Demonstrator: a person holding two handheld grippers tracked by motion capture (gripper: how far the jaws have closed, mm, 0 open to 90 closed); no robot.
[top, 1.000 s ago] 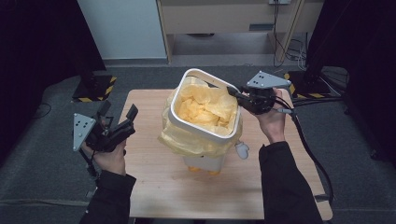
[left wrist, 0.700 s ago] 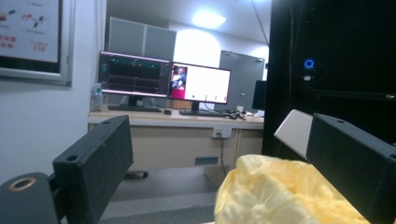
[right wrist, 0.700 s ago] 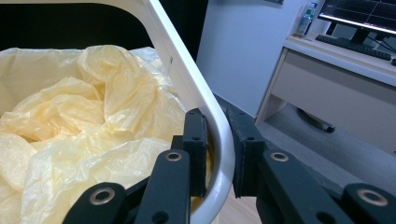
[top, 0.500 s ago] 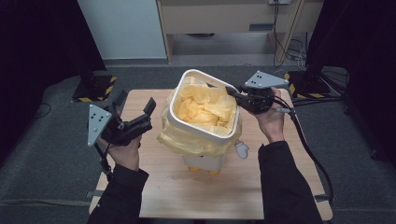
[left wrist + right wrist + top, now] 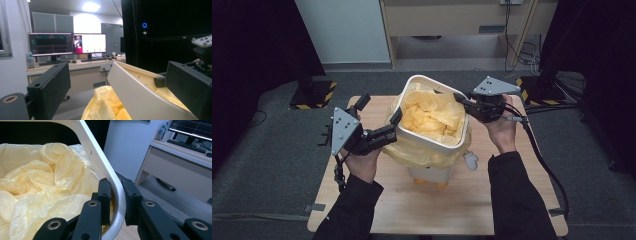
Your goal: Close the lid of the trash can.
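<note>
I hold 2 grippers at a wooden table (image 5: 377, 200), with a white bin (image 5: 430, 142) standing tilted at its middle, its open mouth tipped toward 12 o'clock. A yellow bag (image 5: 432, 112) lines the bin: crumpled plastic fills the mouth, and more of it hangs loose over the outside wall toward 7 o'clock.

My right gripper (image 5: 460, 99) sits at the 2 o'clock side of the bin's mouth. In the right gripper view, my right gripper (image 5: 115, 200) has its jaws drawn narrow and clamped on the bin's white rim (image 5: 110, 173), 1 black pad inside against the plastic, the other on the outer wall. The yellow bag (image 5: 50, 185) bunches in folds at 9 o'clock of those jaws.

My left gripper (image 5: 381, 117) is at the 9 o'clock side of the bin, its jaws spread wide. 1 jaw tip lies right at the rim; I cannot tell whether it touches. In the left gripper view, my left gripper (image 5: 117, 87) straddles the bin's rim (image 5: 140, 87), which runs slanting between the 2 open pads, clear of the 9 o'clock pad, while the 3 o'clock pad sits on the inner side. Yellow plastic (image 5: 105, 107) bulges below at 6 o'clock. 2 lit monitors (image 5: 67, 43) stand on a desk far behind.
</note>
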